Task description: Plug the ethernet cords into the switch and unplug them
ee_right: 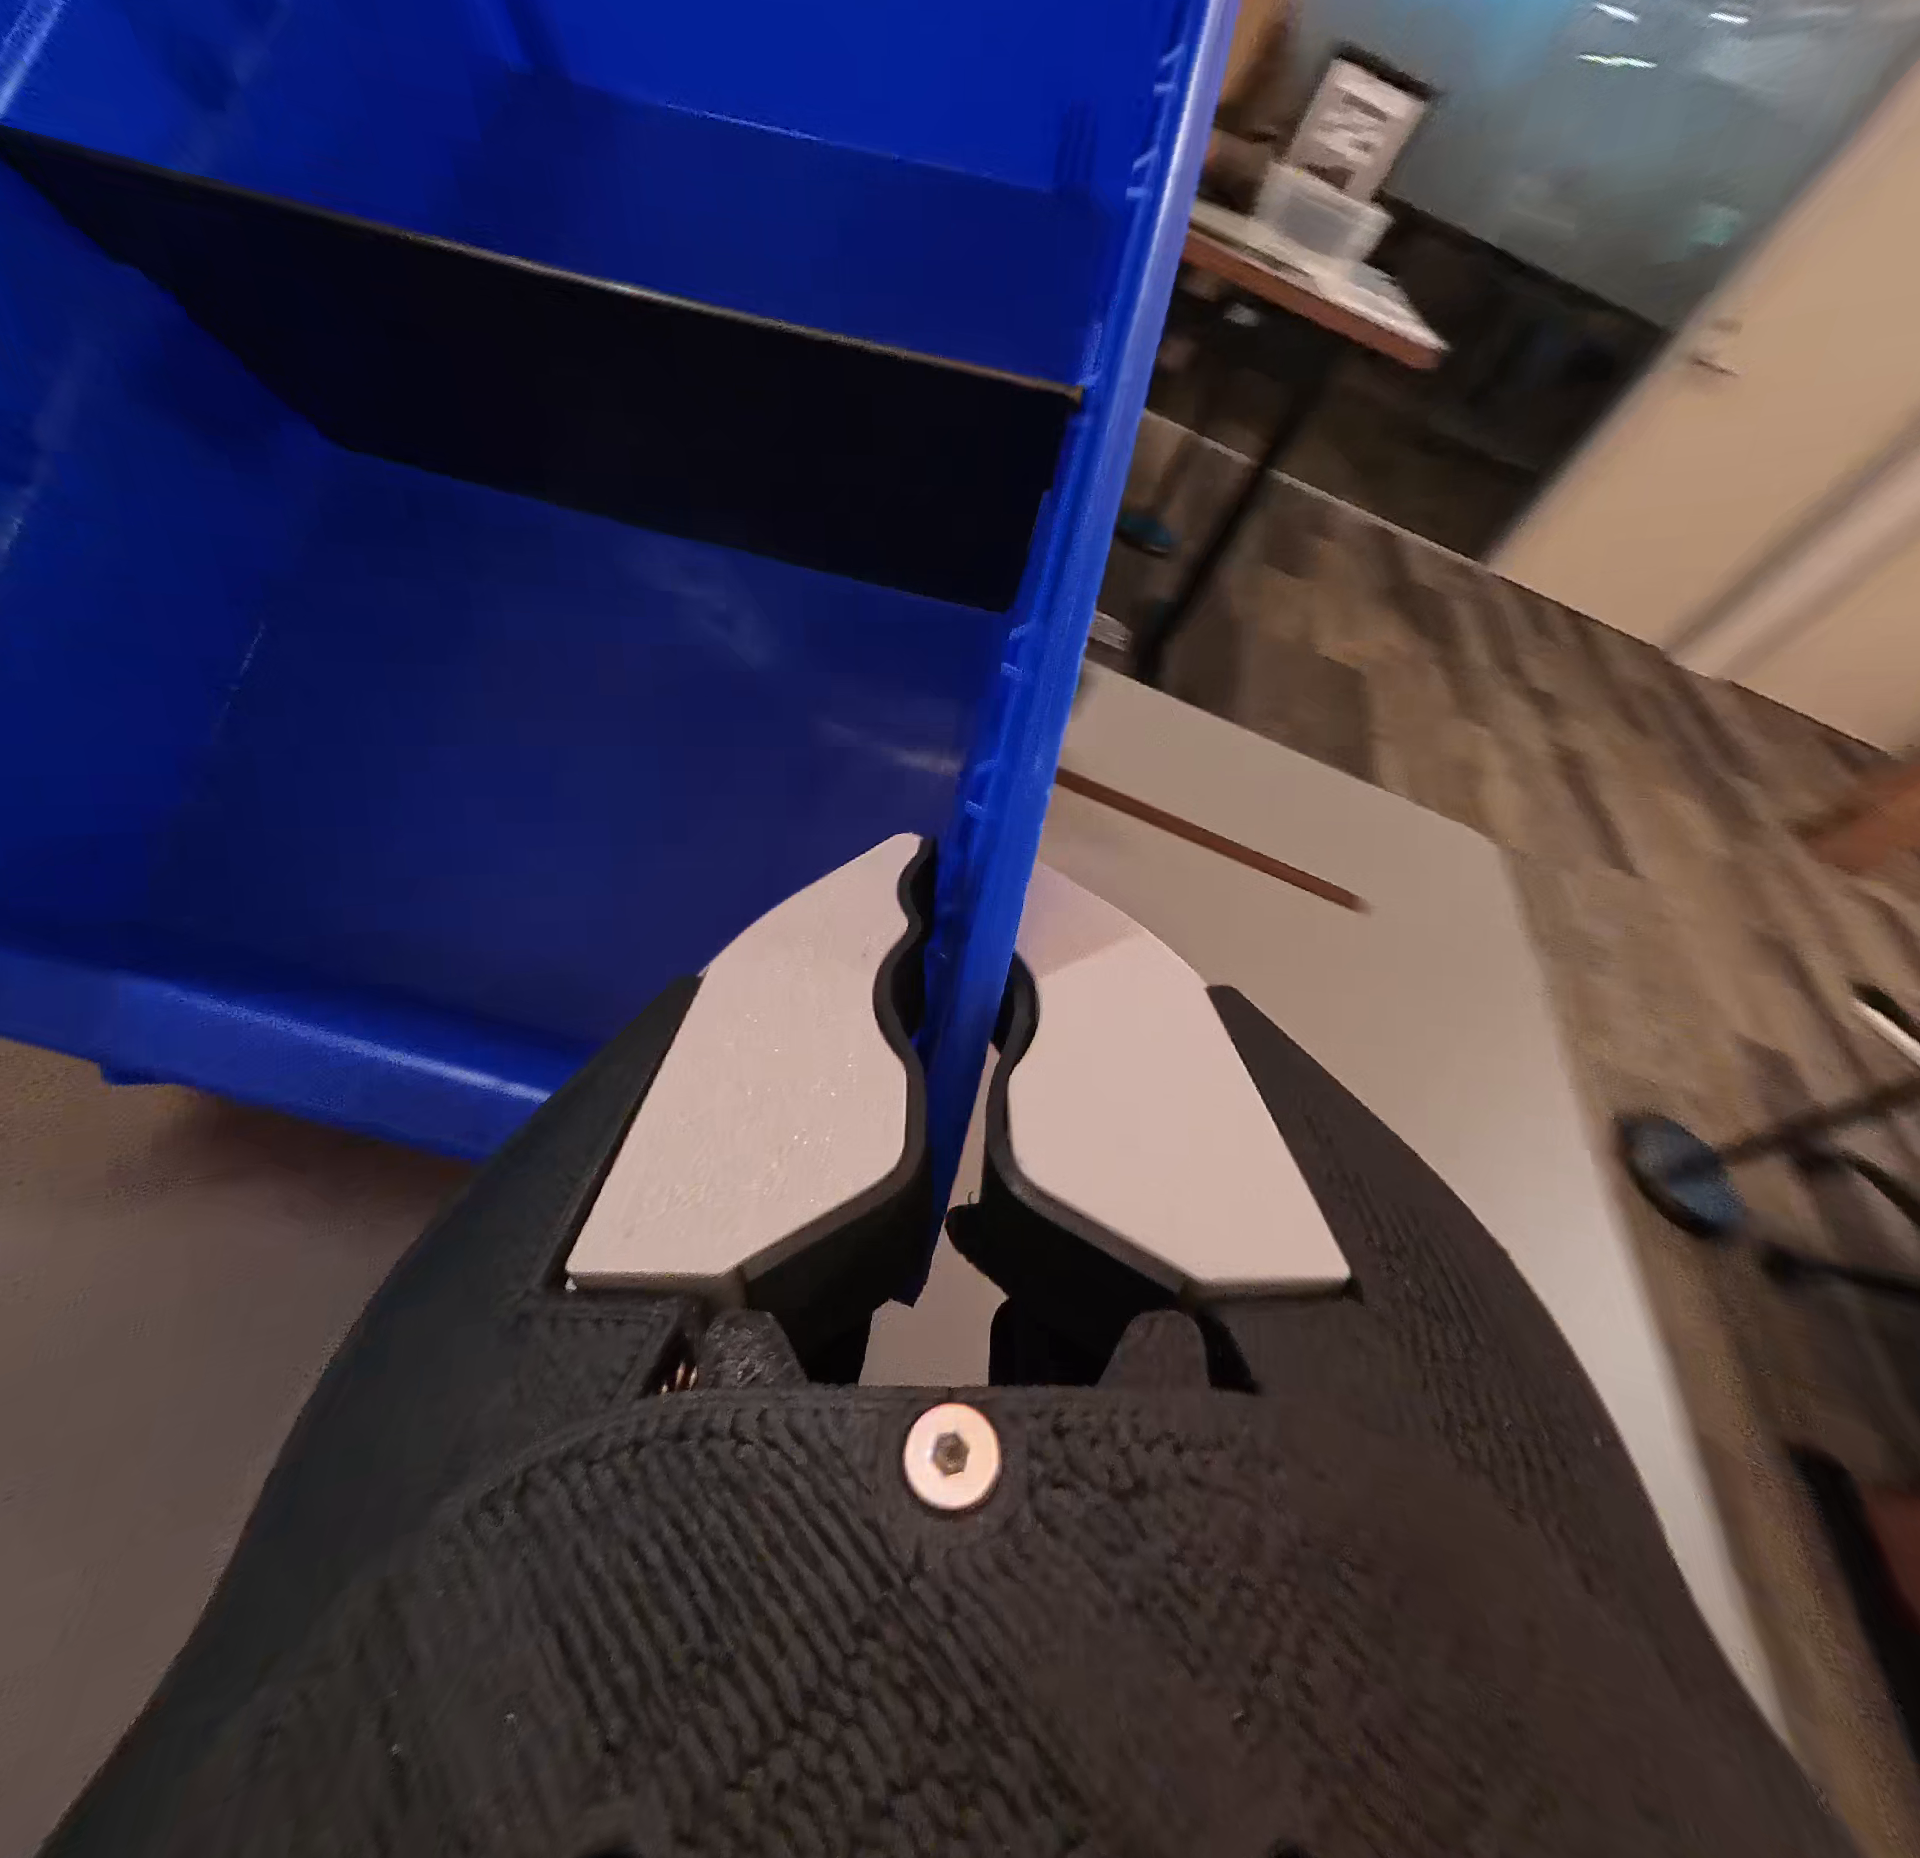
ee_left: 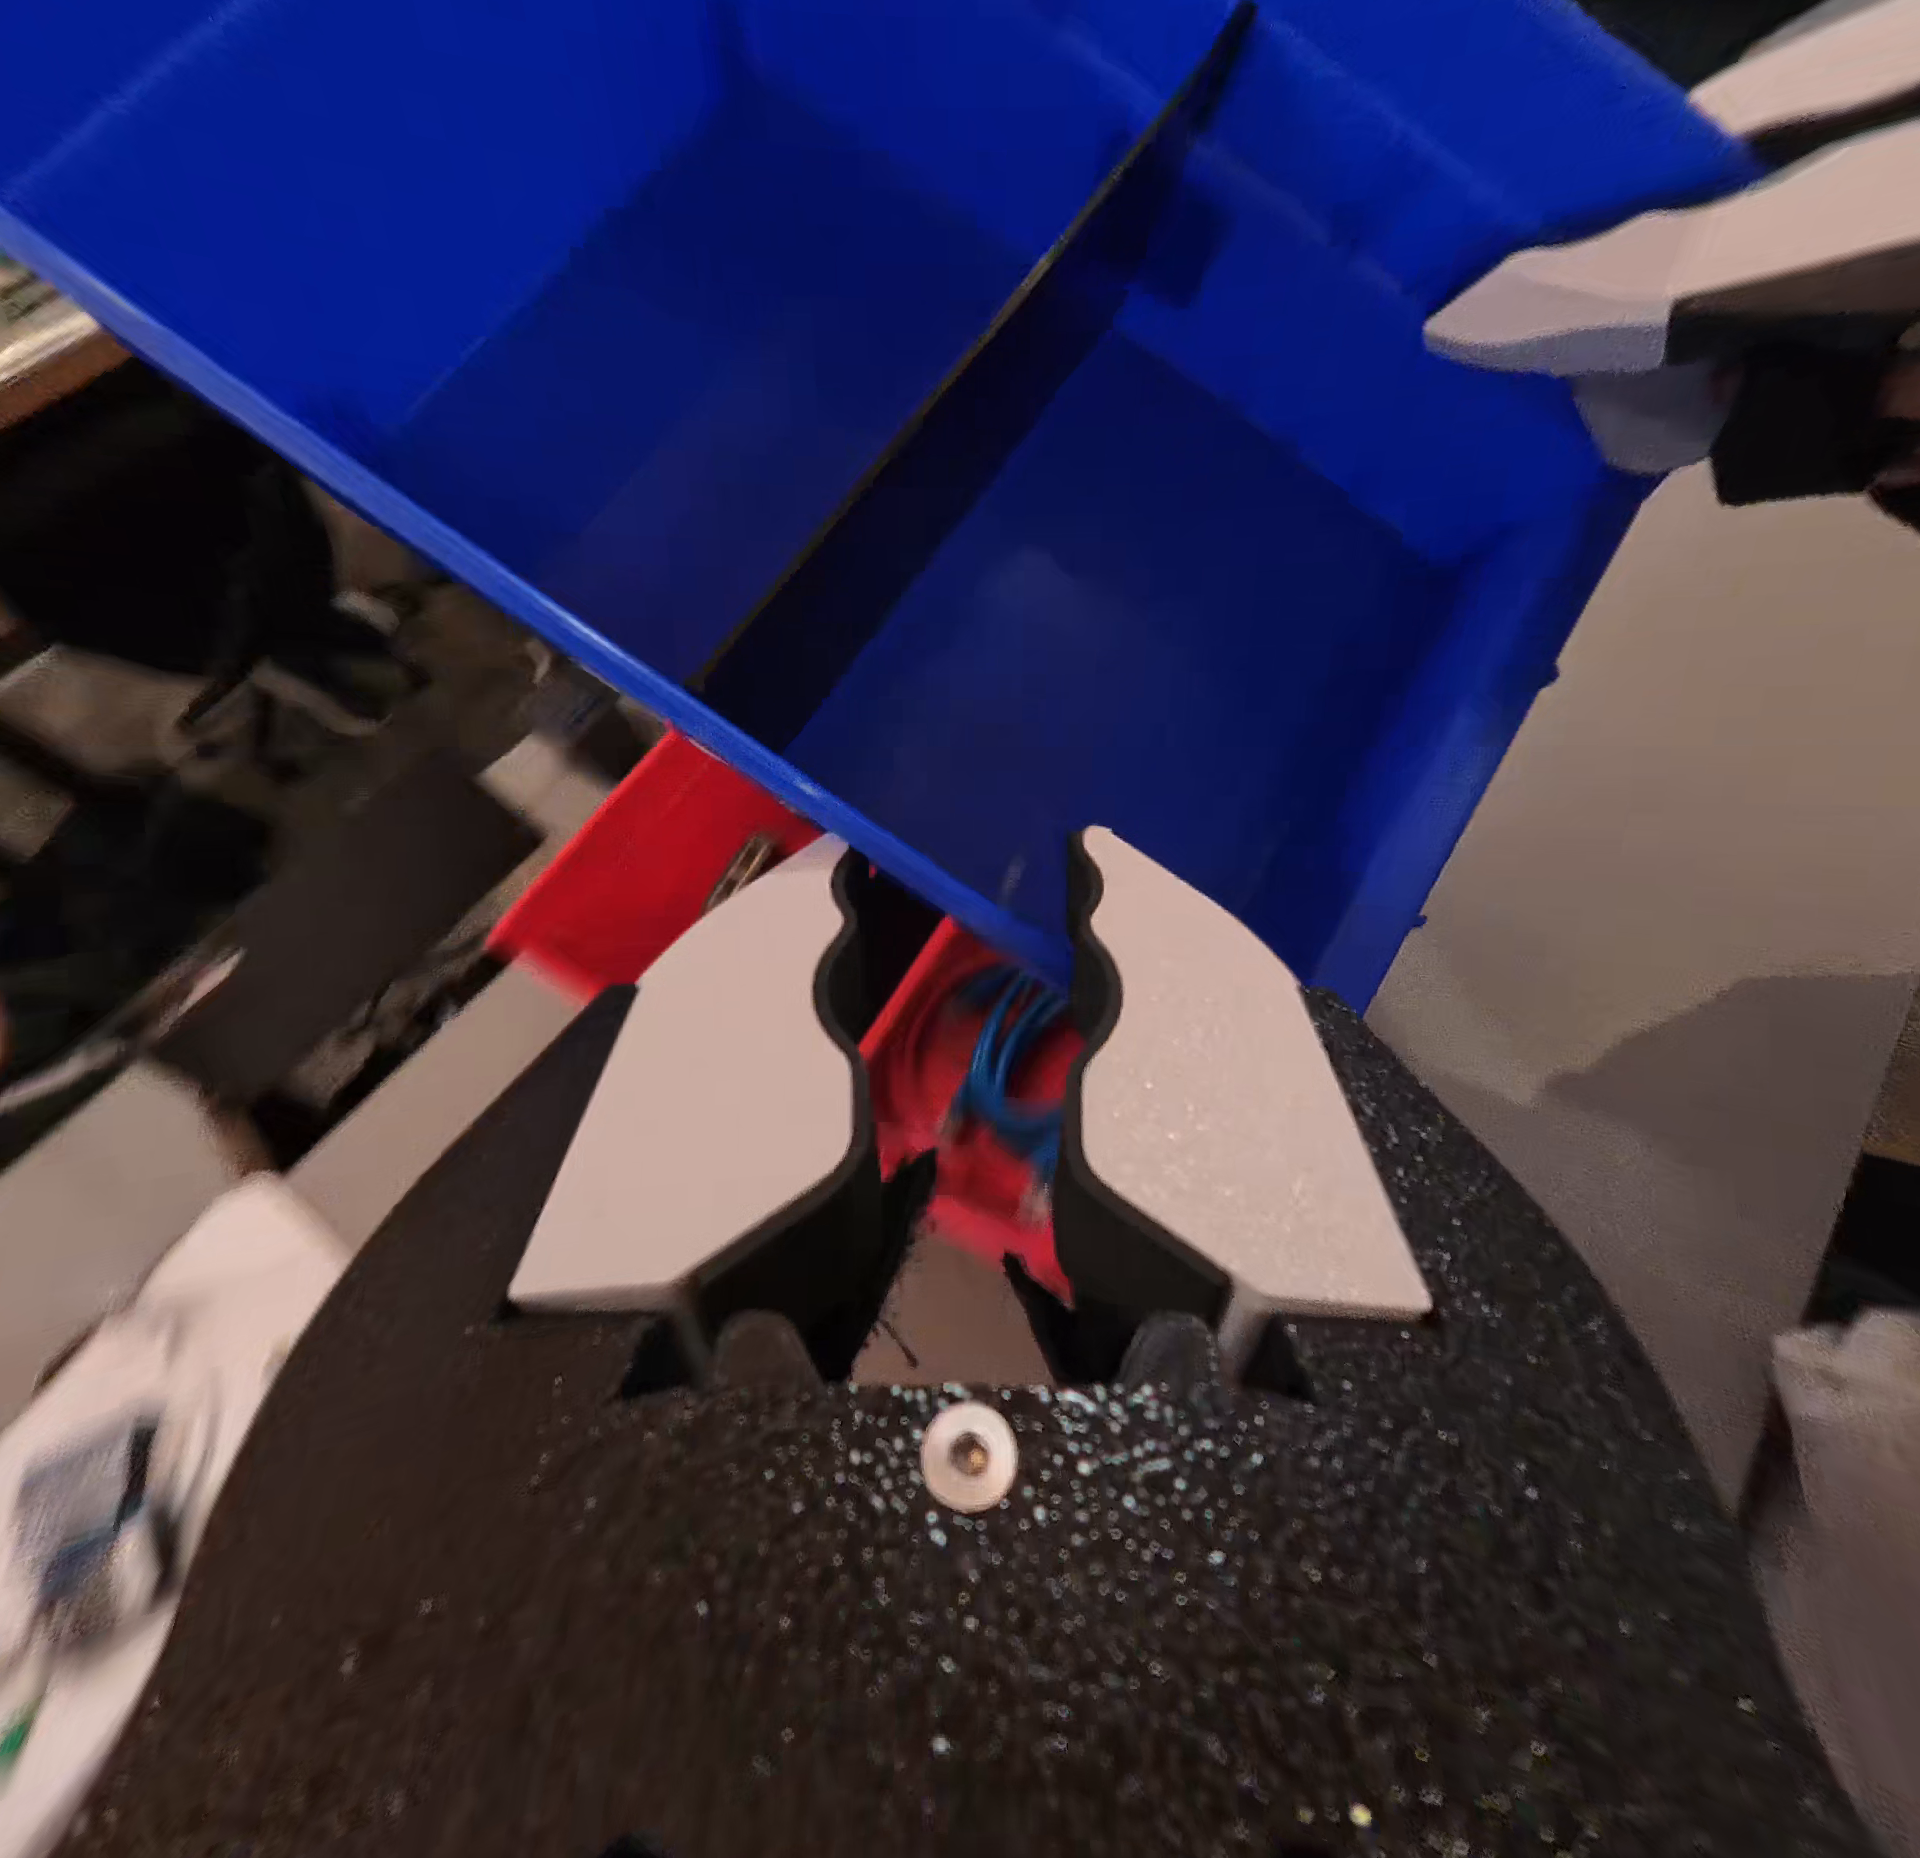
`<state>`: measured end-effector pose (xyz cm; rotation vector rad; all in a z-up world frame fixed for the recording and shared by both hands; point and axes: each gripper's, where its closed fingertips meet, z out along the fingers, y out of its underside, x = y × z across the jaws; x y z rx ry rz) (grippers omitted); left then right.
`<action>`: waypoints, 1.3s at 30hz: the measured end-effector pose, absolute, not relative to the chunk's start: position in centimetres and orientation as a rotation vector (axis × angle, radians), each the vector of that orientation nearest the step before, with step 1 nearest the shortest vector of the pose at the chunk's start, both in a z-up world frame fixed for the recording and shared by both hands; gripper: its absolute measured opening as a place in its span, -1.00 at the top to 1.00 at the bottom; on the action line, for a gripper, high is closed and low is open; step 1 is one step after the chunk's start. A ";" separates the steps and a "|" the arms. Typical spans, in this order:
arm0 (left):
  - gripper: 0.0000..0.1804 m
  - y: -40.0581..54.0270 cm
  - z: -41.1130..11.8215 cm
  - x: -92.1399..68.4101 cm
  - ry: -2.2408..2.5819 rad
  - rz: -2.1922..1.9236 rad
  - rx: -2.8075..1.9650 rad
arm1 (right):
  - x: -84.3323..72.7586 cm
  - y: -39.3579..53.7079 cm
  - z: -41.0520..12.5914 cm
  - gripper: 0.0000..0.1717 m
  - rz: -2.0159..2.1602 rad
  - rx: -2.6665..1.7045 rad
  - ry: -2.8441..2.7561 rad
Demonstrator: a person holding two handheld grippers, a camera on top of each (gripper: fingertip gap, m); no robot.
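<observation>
— straddling the near rim of the blue bin (ee_left: pixel 935 437), the left hand-held gripper (ee_left: pixel 961 873) is seen with its fingers apart; no squeeze on the rim can be made out.
— and the cords?
— blue ethernet cords (ee_left: pixel 1013 1070) are seen in a red bin (ee_left: pixel 623 873) below, between those fingers. the switch cannot be made out.
— further right?
— the bin's side wall (ee_right: pixel 987 925) is clamped by the right hand-held gripper (ee_right: pixel 971 904), above the pale counter (ee_right: pixel 1299 925).

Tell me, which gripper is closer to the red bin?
Left. The left gripper hovers right over the red bin; the right gripper clamps the blue bin's far wall.
</observation>
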<state>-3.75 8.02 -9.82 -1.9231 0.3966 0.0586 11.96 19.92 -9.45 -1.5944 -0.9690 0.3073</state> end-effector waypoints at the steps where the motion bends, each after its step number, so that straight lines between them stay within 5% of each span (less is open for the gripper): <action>1: 0.60 10.9 -9.7 -1.8 0.453 0.027 -1.916 | 14.5 22.0 -9.0 0.94 0.254 -1.620 -0.933; 10: 0.59 29.4 -17.0 15.0 0.593 -0.323 -2.114 | 32.5 37.1 -17.4 0.94 0.187 -2.052 -0.829; 18: 0.57 34.1 -28.0 19.9 0.607 -0.324 -2.389 | 37.0 42.1 -28.8 0.95 0.257 -2.248 -0.748; 21: 0.55 35.0 -27.7 20.0 0.523 -0.395 -2.340 | 36.7 42.5 -29.2 0.92 0.318 -2.206 -0.714; 23: 0.21 35.0 -26.9 20.0 0.497 -0.404 -2.299 | 36.9 42.4 -28.2 0.78 0.339 -2.164 -0.696; 26: -0.03 33.1 -23.4 19.4 0.517 -0.365 -2.189 | 38.6 41.8 -23.8 0.54 0.245 -2.022 -0.616; 32: -0.05 23.3 -16.0 12.6 0.677 -0.081 -1.966 | 30.3 32.0 -15.3 0.54 0.405 -1.629 -0.841; 39: 0.09 13.1 -14.5 -3.9 0.308 0.117 -1.901 | 14.1 22.0 -19.0 0.70 0.516 -1.453 -1.337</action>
